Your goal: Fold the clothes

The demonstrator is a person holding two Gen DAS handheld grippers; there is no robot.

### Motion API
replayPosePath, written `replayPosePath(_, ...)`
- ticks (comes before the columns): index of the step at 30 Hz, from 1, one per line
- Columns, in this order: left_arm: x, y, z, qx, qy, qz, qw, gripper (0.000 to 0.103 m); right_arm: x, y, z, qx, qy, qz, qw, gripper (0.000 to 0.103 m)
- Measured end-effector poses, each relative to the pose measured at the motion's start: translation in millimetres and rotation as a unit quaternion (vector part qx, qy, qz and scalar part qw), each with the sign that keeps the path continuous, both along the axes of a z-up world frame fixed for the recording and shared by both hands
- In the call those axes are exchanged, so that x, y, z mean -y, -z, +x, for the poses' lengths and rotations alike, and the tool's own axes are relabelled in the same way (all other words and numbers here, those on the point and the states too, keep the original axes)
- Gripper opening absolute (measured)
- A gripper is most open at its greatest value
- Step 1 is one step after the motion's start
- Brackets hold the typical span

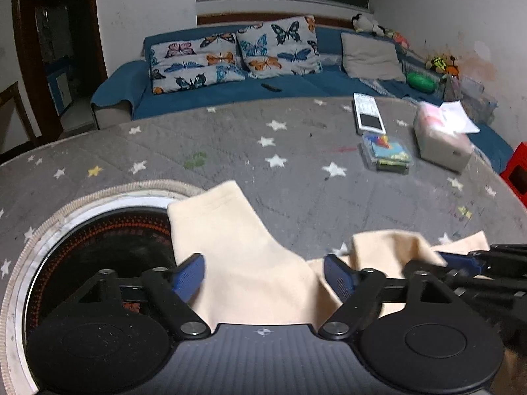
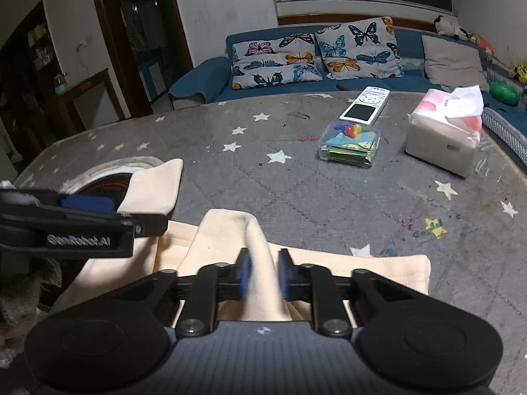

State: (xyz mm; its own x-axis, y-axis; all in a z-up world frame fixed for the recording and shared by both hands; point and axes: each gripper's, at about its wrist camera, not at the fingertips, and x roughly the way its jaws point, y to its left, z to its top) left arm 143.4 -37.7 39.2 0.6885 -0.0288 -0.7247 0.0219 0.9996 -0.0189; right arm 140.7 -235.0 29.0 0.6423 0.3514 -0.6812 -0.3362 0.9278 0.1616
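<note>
A cream garment (image 1: 250, 263) lies crumpled on the grey star-patterned table cover (image 1: 230, 151), near the front edge. My left gripper (image 1: 265, 275) is open wide, and one flap of the garment runs up between its blue pads without being pinched. My right gripper (image 2: 265, 273) is shut on a raised fold of the same cream garment (image 2: 230, 230), which stands up between its narrow-set pads. In the right wrist view the left gripper (image 2: 85, 204) shows side-on at the left, over the garment's far flap. The right gripper's fingers (image 1: 477, 263) enter the left wrist view at the right edge.
A round black cooktop (image 1: 98, 230) with a white rim is sunk into the table, partly under the garment. A white remote (image 2: 364, 105), a clear plastic box (image 2: 349, 146) and a tissue pack (image 2: 444, 138) sit at the far right. A blue sofa (image 1: 230, 92) stands behind.
</note>
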Motion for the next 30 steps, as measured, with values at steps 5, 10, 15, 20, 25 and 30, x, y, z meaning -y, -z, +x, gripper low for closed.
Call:
replayPosePath(5,-6.1,7.5,-1.9,-0.009,-0.001,-0.006,0.9999,0.046,8.9,-6.8,-7.4,0.015,0.011,0.005,1.000,0.006)
replayPosePath(10,-14.0,6.4,-8.1,-0.003,-0.007,-0.012,0.9999,0.027,29.7,-23.3,-23.6,0.044,0.039,0.012,0.998,0.006)
replayPosePath(15,-20.6,3.5,-15.5,0.004,-0.010,-0.020,0.9997,0.022,66.9,-37.4,-50.0,0.068,0.091,0.025,0.993,0.006)
replayPosePath(20,-32.1,-3.3,-27.0,0.012,-0.022,-0.037,0.9990,0.018,108.2,-44.1,-82.7,0.086,0.151,0.038,0.984,0.006)
replayPosePath(25,-50.2,-17.5,-52.0,0.032,-0.043,-0.061,0.9967,0.017,146.7,-42.3,-117.0,0.093,0.210,0.041,0.972,0.006)
replayPosePath(30,-71.6,-33.3,-94.0,0.058,-0.063,-0.087,0.9926,0.017,172.0,-32.6,-141.8,0.083,0.255,0.048,0.962,0.006)
